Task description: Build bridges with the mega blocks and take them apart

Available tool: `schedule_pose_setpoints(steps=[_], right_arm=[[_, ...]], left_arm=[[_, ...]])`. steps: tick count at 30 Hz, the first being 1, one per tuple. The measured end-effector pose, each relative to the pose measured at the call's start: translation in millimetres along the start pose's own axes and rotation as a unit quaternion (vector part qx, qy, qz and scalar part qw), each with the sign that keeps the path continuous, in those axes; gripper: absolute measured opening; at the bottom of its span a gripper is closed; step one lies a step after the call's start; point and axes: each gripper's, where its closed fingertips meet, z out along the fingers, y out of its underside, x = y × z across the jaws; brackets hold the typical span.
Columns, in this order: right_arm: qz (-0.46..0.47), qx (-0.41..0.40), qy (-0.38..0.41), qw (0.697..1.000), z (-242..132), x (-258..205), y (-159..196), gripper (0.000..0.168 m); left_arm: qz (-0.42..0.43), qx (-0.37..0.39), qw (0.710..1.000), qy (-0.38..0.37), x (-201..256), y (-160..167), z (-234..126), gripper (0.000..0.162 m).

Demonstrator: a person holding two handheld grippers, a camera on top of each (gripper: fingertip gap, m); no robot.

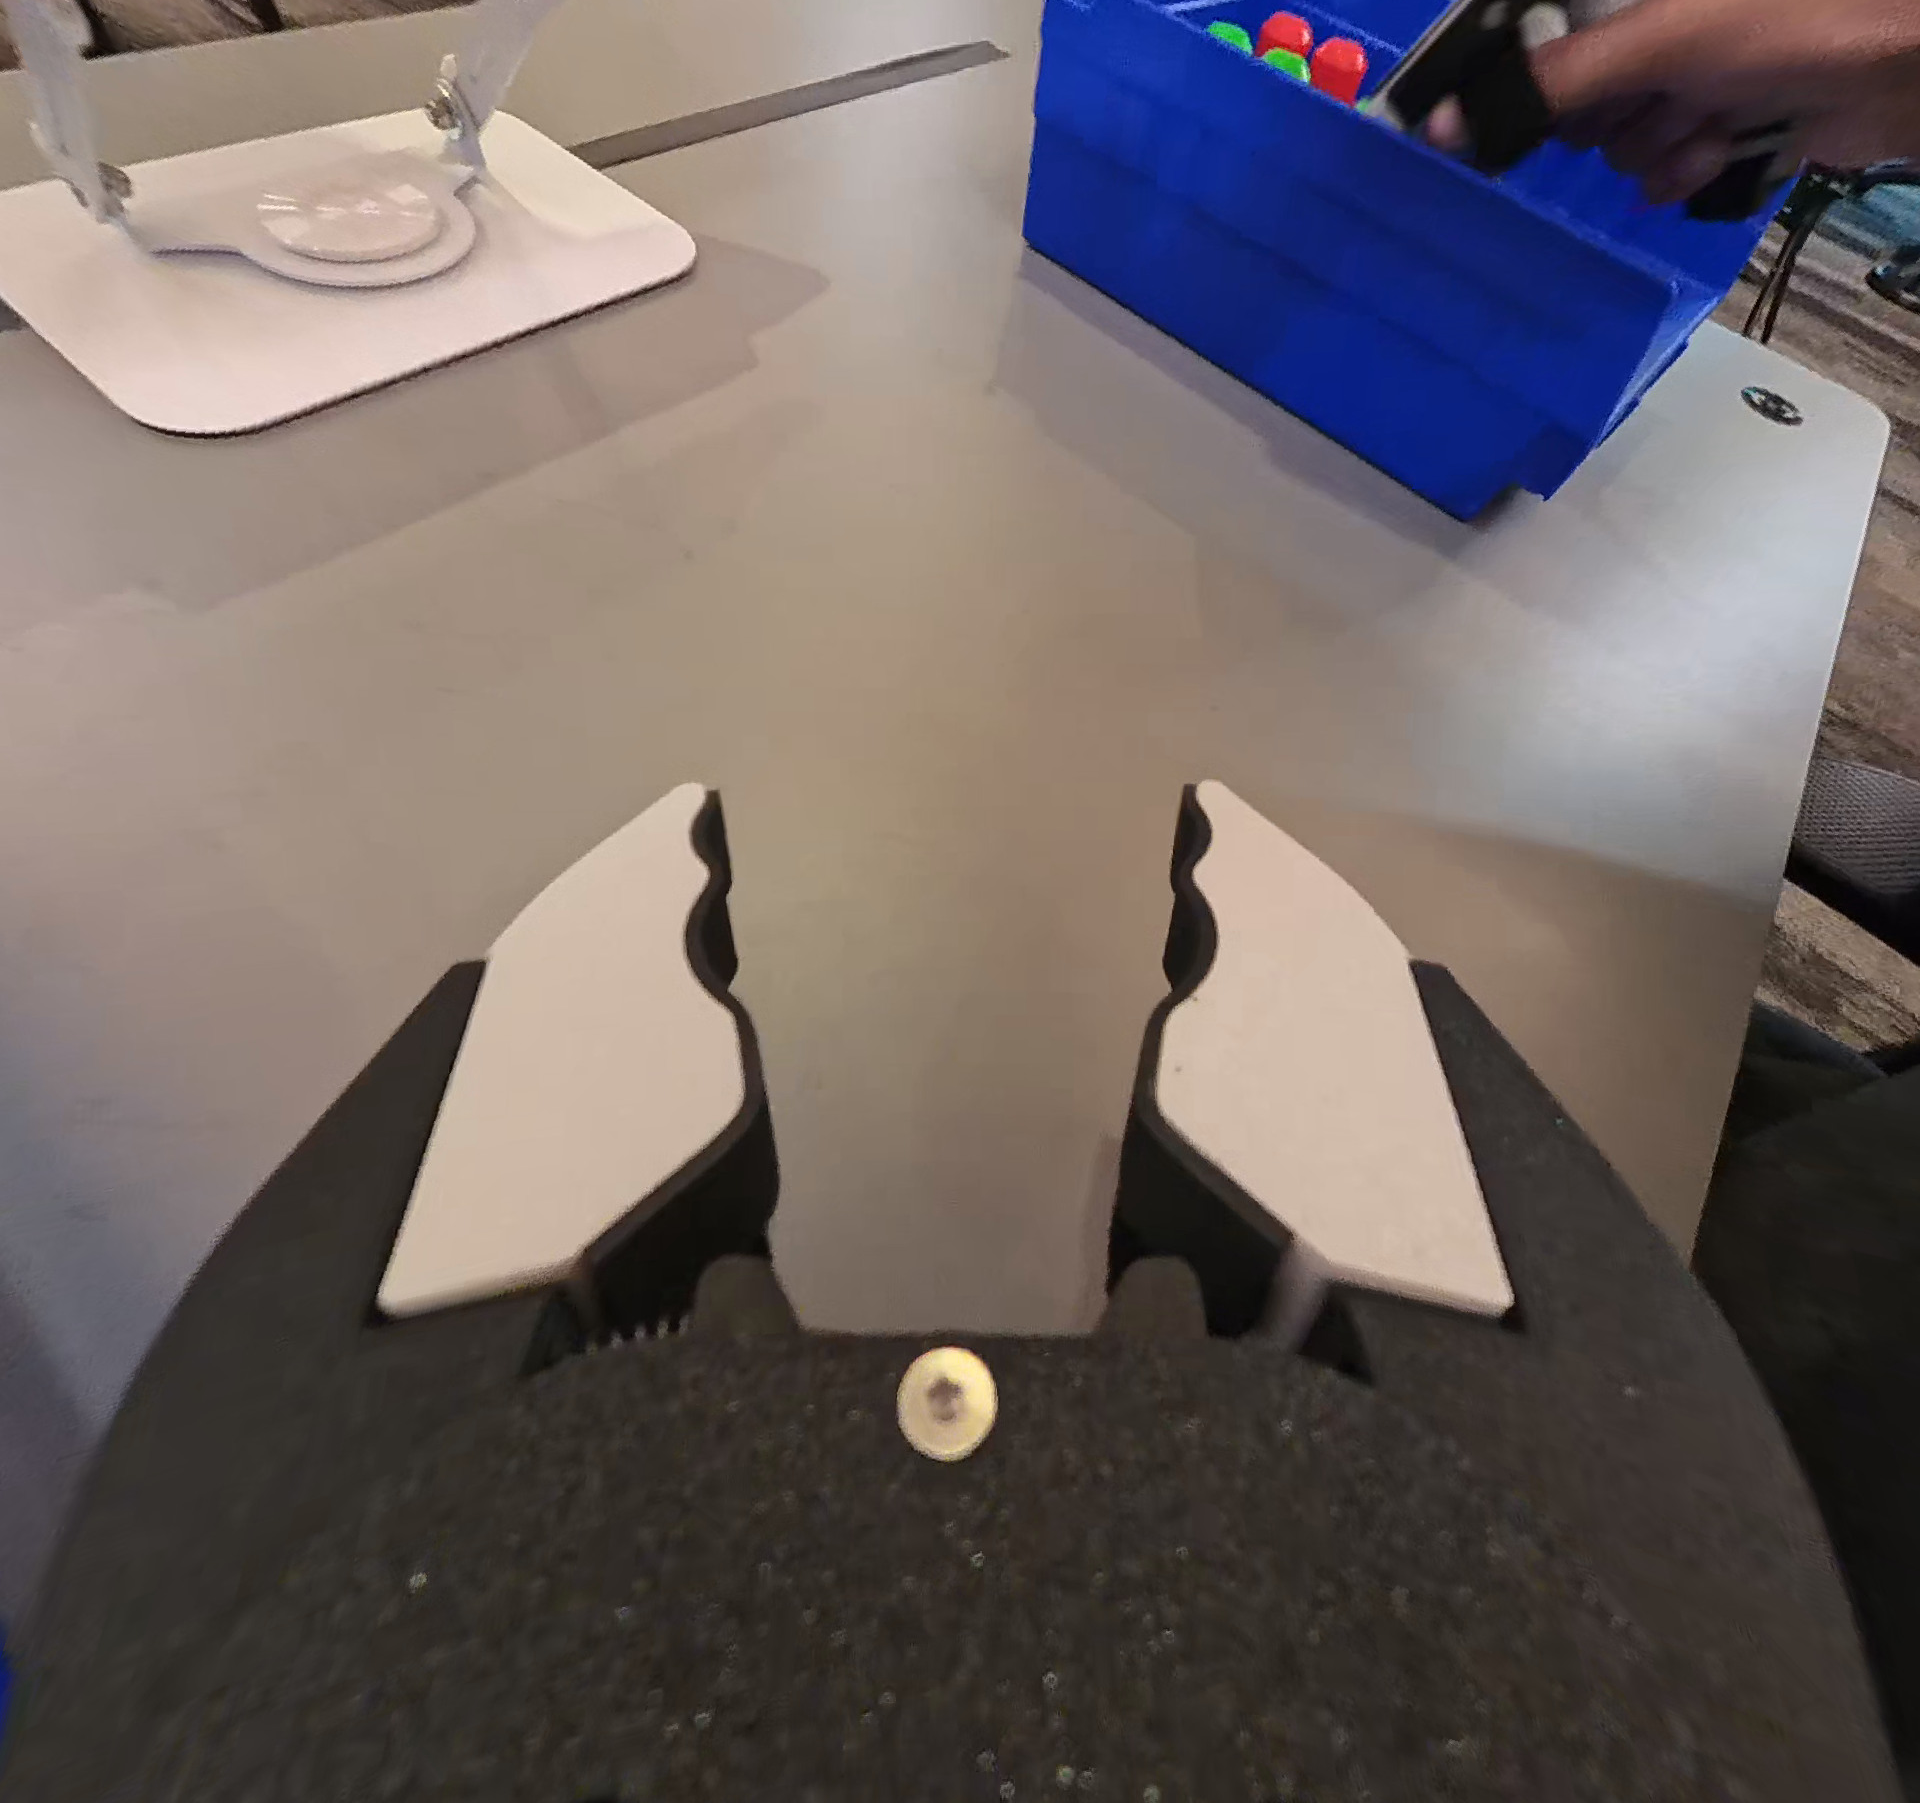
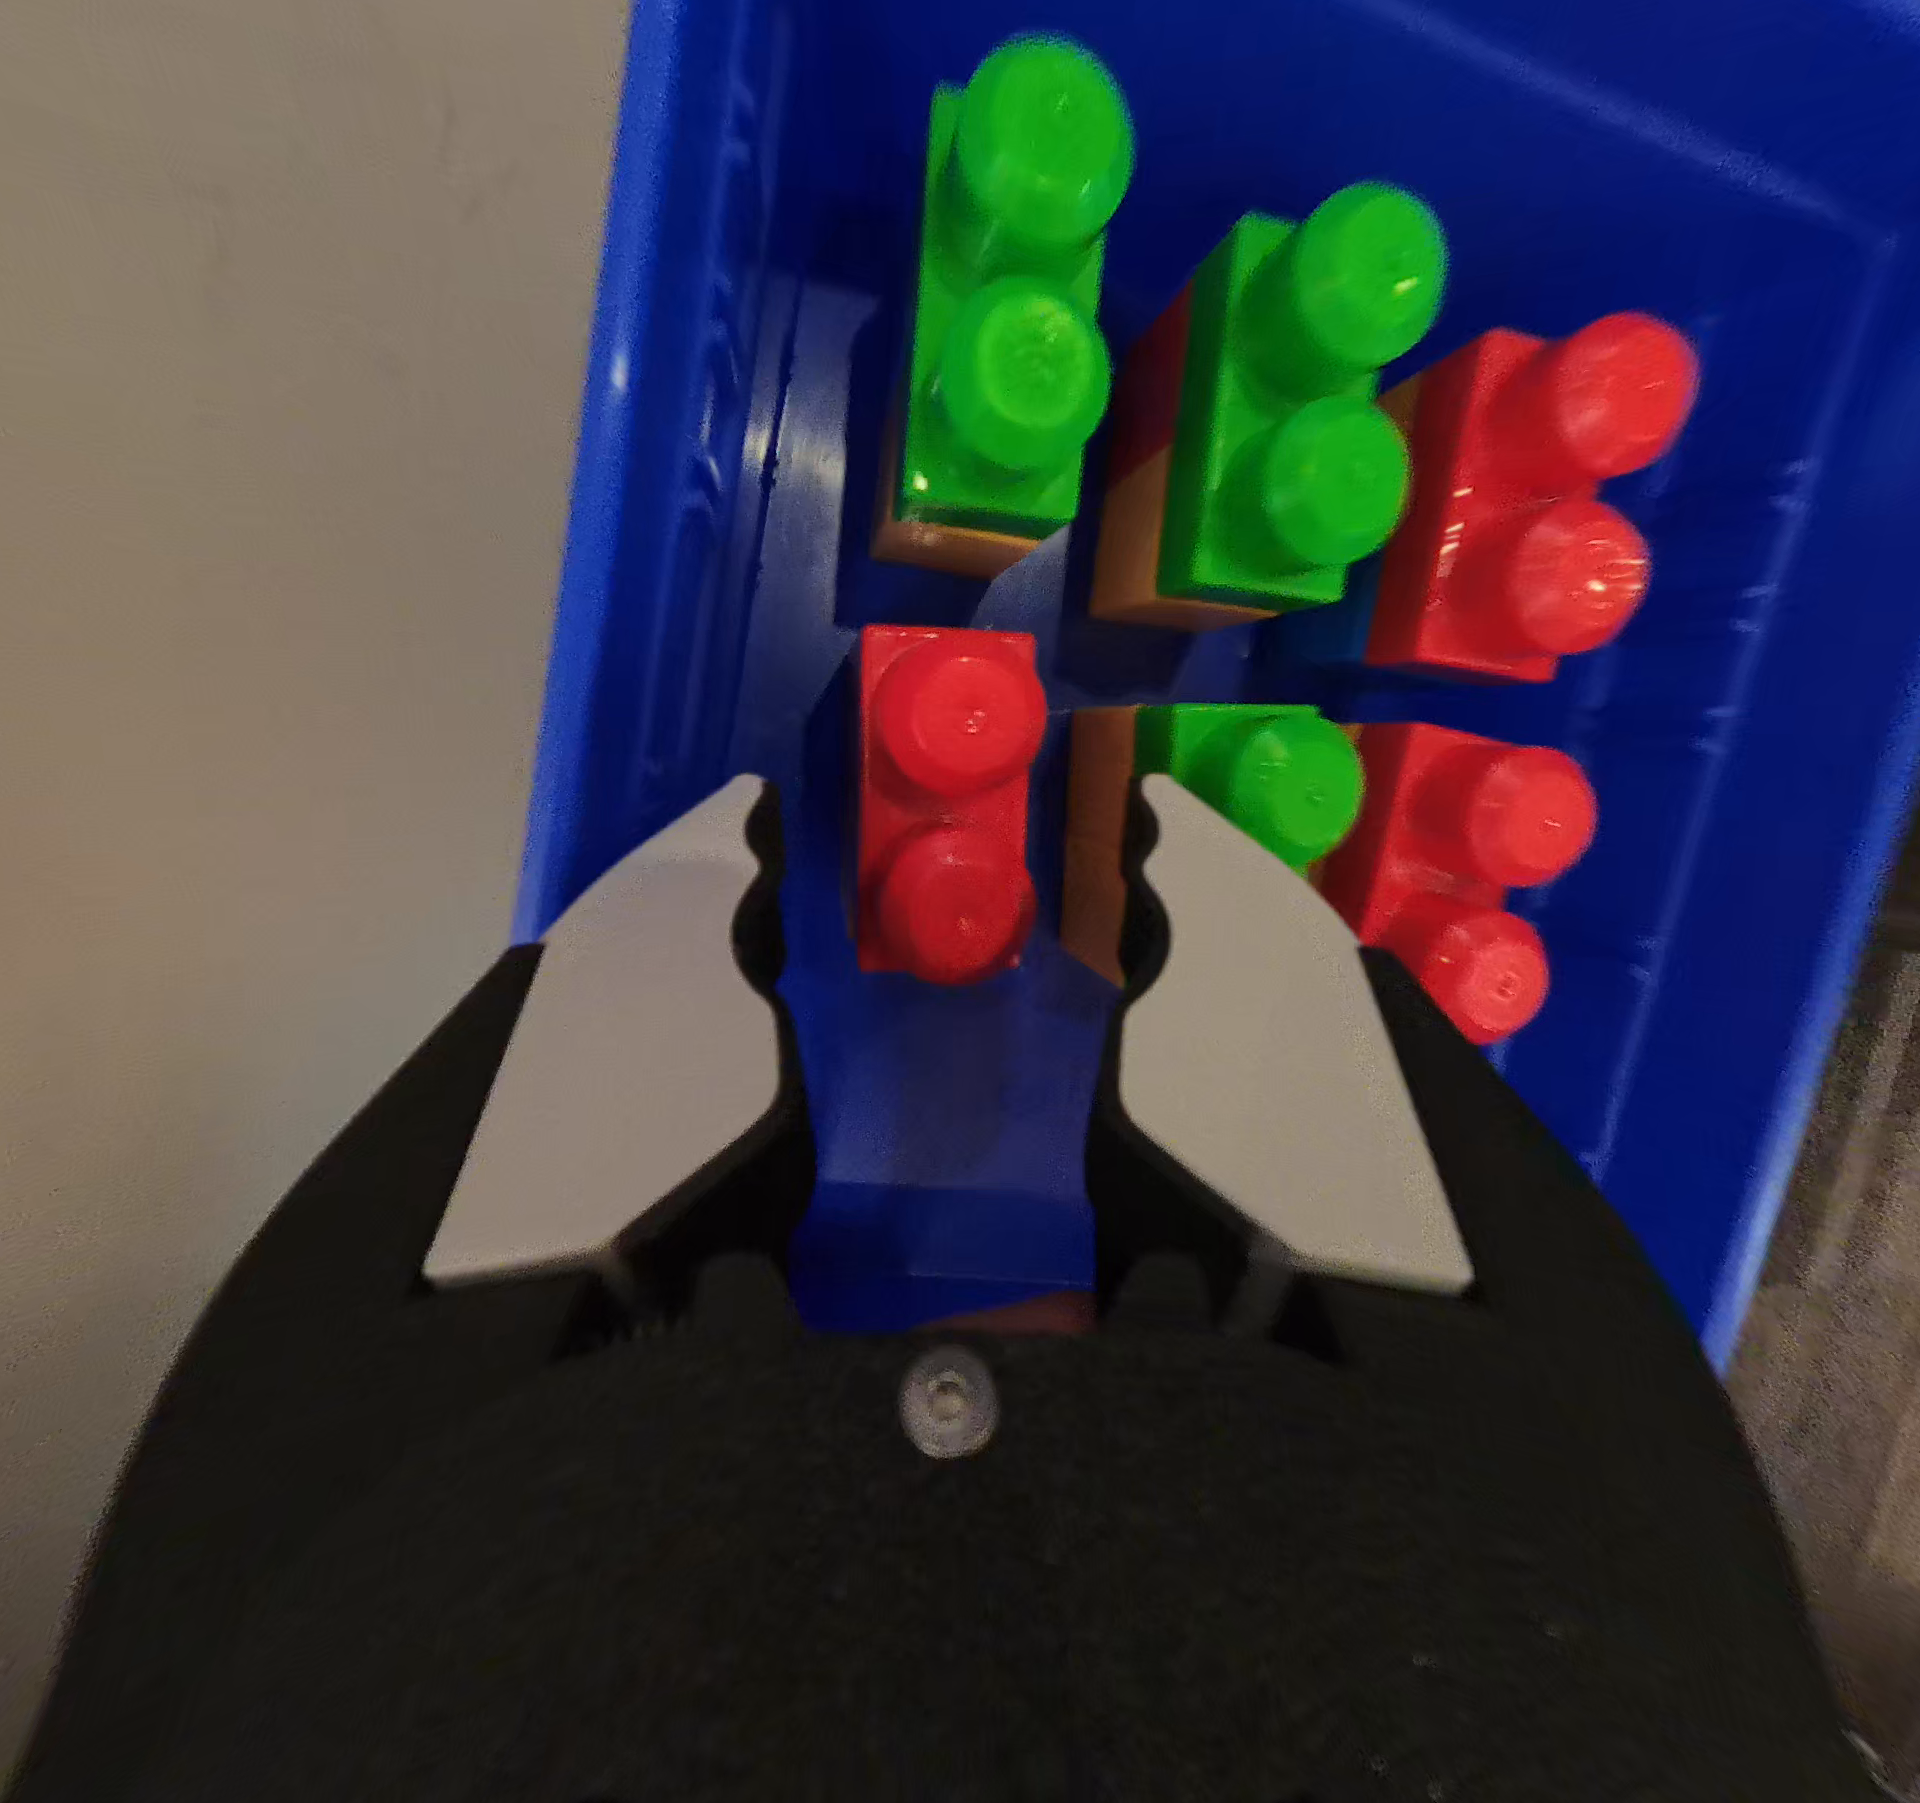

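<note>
Grey table point(image 1: 935, 527), left hand-held gripper point(image 1: 951, 808) apart, right hand-held gripper point(image 2: 951, 808) apart over red block point(image 2: 945, 803) in blue bin point(image 2: 707, 403)

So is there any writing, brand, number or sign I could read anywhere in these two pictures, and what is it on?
None: no view shows readable text.
Blocks: plain red and green studs, no marks.
Bin: bare blue walls, no label.
White stand: blank base.
Table: bare grey top.
Left gripper and right gripper: plain white fingers and black bodies, both open.
</note>
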Motion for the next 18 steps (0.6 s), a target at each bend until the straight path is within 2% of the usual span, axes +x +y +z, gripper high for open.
schedule_pose_setpoints(steps=[1,4,6,8,9,11,13,15,18], right_arm=[[0.007,0.024,0.002,1.0,-11.7,2.1,-4.9,0.068],[0.014,0.112,0.041,0.993,-59.2,6.4,-19.5,0.066],[-0.004,0.188,0.009,0.982,-89.1,-25.2,-30.0,0.063],[-0.031,0.256,-0.075,0.963,-111.8,-83.1,-34.6,0.058],[-0.046,0.277,-0.148,0.948,-119.4,-121.9,-32.0,0.058],[-0.059,0.292,-0.302,0.906,-127.9,-194.0,-18.3,0.057],[-0.046,0.275,-0.422,0.863,-124.4,-243.9,0.5,0.058],[-0.039,0.254,-0.473,0.843,-109.6,-268.1,15.2,0.059],[-0.04,0.281,-0.486,0.827,-96.8,-274.1,23.1,0.055]], left_arm=[[-0.001,0.005,1.0,-0.005,-1.9,-1.8,-1.4,0.081],[0.002,0.018,1.0,-0.023,-6.3,-7.4,-5.4,0.082],[0.002,0.02,0.999,-0.032,-7.2,-9.6,-6.2,0.083],[-0.002,0.014,0.999,-0.04,-7.5,-8.7,-4.9,0.084],[-0.006,0.01,0.999,-0.037,-5.8,-7.5,-3.7,0.084],[-0.015,0.002,1.0,-0.027,-0.7,-4.4,-1.9,0.085],[-0.021,-0.001,1.0,-0.019,4.3,-0.5,-0.1,0.085],[-0.026,-0.008,0.999,-0.017,7.1,5.2,1.5,0.084],[-0.021,-0.01,0.999,-0.037,6.5,10.0,-2.1,0.078]])
